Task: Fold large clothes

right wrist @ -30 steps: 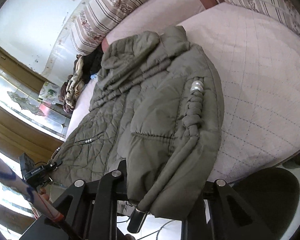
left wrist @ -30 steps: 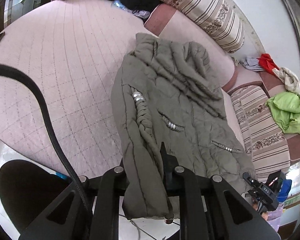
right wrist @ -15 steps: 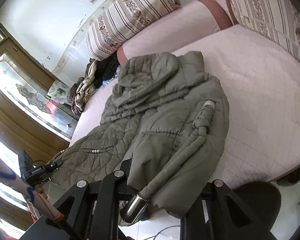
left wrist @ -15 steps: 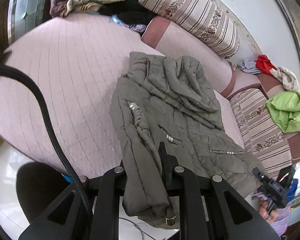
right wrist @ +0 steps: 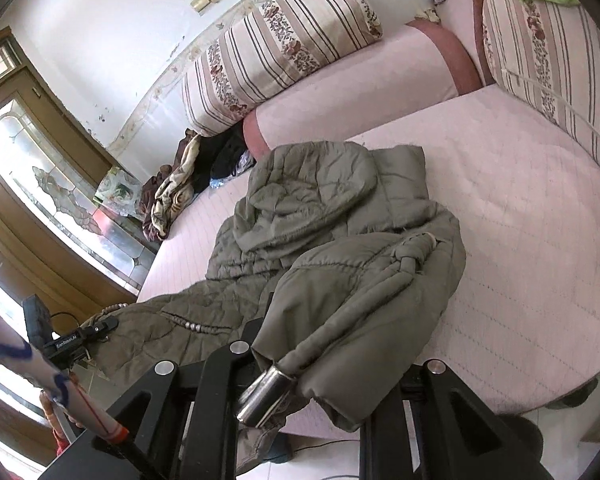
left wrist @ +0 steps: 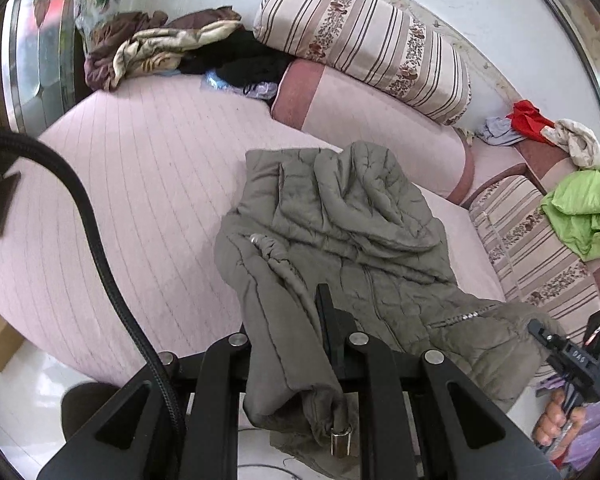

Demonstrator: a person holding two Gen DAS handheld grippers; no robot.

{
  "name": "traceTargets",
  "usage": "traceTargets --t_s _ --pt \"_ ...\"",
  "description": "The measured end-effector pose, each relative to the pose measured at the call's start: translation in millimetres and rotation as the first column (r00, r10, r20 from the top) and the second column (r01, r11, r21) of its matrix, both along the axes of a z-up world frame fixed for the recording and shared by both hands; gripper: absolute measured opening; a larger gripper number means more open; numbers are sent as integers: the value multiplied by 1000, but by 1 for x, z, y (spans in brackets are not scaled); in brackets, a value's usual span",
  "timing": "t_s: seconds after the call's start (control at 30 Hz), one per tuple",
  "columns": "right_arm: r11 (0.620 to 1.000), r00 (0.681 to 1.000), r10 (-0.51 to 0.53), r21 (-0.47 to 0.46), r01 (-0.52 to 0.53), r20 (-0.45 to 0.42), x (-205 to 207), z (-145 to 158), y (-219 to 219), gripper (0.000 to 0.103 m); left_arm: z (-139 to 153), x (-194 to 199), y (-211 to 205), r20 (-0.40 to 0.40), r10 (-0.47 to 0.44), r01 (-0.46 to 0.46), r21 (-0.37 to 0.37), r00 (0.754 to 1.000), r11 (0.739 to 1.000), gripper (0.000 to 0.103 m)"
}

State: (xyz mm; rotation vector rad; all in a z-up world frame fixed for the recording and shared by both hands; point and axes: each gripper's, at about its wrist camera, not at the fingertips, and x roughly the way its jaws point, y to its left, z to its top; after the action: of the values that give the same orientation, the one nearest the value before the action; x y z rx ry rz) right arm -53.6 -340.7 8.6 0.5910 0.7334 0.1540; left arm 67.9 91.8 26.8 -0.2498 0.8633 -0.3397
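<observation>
Olive-green quilted jacket [left wrist: 352, 216] spread across the pink quilted bed cover [left wrist: 140, 184], hood end toward the striped bolster [left wrist: 364, 40], hem end lifted clear of the bed's near edge. Left gripper [left wrist: 296, 344] closed on one bottom corner of the jacket, fabric bunched between the black fingers [left wrist: 324, 312] and hanging down past them, a drawcord with a metal end [left wrist: 340, 442] dangling below. Right gripper [right wrist: 312, 360] likewise clamped on the opposite bottom corner [right wrist: 340, 320], padded cloth filling the gap between the jaws; a larger metal cord end [right wrist: 266, 396] hanging beneath. Knotted drawcord [right wrist: 412, 256] lying along the jacket's edge on the bed. In the left wrist view, the other gripper [left wrist: 572, 356] at far right, held by a hand [left wrist: 556, 420]; in the right wrist view, its counterpart [right wrist: 60, 344] at far left beside a patterned sleeve [right wrist: 32, 368]. Black cable [left wrist: 96, 256] arcing across the left side of the left wrist view. Heap of mixed clothes [left wrist: 164, 48] at the far end of the bed; red garment [left wrist: 530, 120] and bright green garment [left wrist: 584, 212] on the striped cushions [left wrist: 536, 248] to the right. Dark phone-like object [left wrist: 0, 208] at the far left edge, too cut off to identify.
</observation>
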Motion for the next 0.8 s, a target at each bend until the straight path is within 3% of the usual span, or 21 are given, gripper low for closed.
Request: traceTargets --t_s 0.37,0.8 --pt "999 1000 -14 -32 14 20 48 22 2 19 18 33 -26 73 14 -22 112 997 993 16" --pt "998 998 -56 -27 56 17 99 30 -14 19 31 75 -43 98 24 -39 156 995 987 16"
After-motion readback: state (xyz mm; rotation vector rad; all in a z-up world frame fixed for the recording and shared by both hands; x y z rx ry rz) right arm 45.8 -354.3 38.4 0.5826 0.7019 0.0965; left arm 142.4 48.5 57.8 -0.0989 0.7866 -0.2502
